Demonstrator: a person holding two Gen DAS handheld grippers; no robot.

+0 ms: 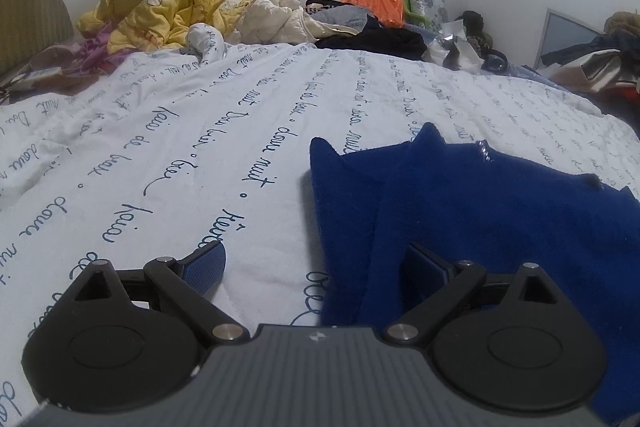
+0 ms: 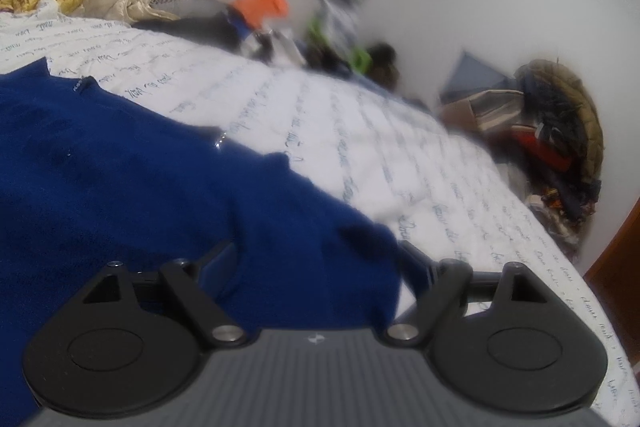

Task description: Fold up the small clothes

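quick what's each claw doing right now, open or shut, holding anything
Left claw: open, holding nothing, straddling the left edge of the blue garment.
Right claw: open, holding nothing, low over the garment's right edge.

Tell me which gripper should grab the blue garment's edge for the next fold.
Probably right. The right gripper is open with the blue garment lying between its fingers. The left gripper, also open, straddles the garment's edge, with mostly bedsheet between its fingers.
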